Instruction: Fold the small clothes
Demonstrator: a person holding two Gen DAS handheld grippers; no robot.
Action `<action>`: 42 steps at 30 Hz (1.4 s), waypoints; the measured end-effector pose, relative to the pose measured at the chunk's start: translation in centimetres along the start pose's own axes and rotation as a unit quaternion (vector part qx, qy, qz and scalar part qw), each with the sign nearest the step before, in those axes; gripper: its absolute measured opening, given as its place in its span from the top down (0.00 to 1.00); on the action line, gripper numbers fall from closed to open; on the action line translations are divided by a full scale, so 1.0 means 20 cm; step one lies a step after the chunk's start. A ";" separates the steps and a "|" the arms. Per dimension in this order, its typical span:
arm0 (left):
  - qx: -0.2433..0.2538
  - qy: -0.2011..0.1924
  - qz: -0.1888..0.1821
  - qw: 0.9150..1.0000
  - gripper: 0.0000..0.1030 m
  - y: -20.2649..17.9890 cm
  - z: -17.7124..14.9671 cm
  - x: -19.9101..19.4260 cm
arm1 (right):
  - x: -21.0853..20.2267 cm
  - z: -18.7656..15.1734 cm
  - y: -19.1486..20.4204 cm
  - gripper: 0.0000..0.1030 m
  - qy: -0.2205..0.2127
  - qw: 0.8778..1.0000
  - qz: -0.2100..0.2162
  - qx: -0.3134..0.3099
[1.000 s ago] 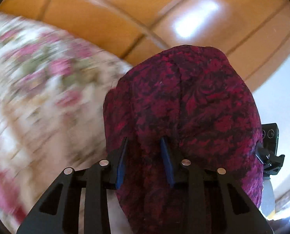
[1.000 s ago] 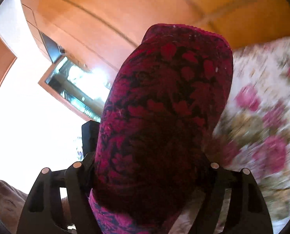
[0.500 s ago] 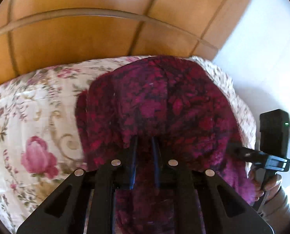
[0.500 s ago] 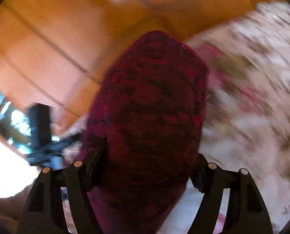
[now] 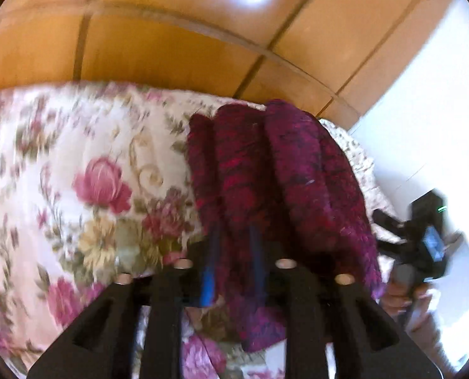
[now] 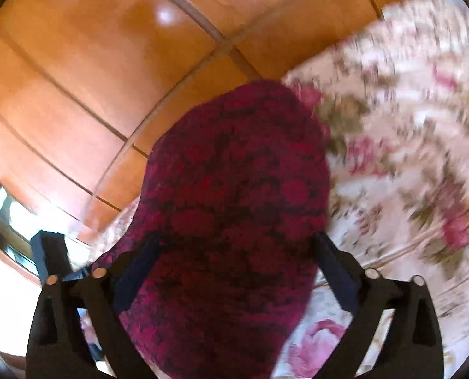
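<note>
A dark red and black patterned garment (image 5: 285, 183) lies bunched in folds over the floral bedspread (image 5: 86, 189). My left gripper (image 5: 234, 237) is shut on the garment's near edge, blue pads pressed into the cloth. In the right wrist view the same garment (image 6: 234, 208) drapes over and between the fingers of my right gripper (image 6: 234, 252). Its jaws stand wide apart with cloth filling the gap, and the fingertips are partly hidden. The right gripper (image 5: 424, 240) also shows at the far right of the left wrist view.
A glossy orange wooden wardrobe (image 5: 171, 38) stands behind the bed. A white wall (image 5: 424, 120) is at the right. The bedspread (image 6: 408, 145) spreads to the right in the right wrist view. A bright window (image 6: 1, 218) is at the far left.
Both grippers have swung the garment down from mid-air towards the bedspread. The left jaws have closed tighter on the cloth. The right jaws now stand wider.
</note>
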State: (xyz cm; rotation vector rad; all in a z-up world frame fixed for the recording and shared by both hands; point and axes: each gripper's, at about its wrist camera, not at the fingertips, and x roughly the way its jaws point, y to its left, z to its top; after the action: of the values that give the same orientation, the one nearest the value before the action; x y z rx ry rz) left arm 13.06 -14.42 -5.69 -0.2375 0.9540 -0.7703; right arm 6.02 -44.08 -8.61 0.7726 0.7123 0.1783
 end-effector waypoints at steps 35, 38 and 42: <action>0.031 0.007 0.026 0.999 0.91 -0.05 -0.04 0.11 | 0.29 0.11 -0.09 0.02 0.133 0.987 0.070 -0.059; 0.026 0.004 0.035 0.999 0.91 -0.03 -0.07 0.09 | 0.38 0.09 -0.13 0.02 0.156 0.981 0.115 -0.031; -0.006 0.006 0.028 1.000 0.90 0.07 -0.07 0.11 | 0.48 0.10 -0.01 0.02 0.144 0.978 0.139 -0.058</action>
State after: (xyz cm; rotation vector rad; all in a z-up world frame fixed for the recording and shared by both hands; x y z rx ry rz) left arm 13.42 -14.71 -8.53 -0.2166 0.9733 -0.7145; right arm 14.52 -41.52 -12.87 0.7391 0.8559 0.5910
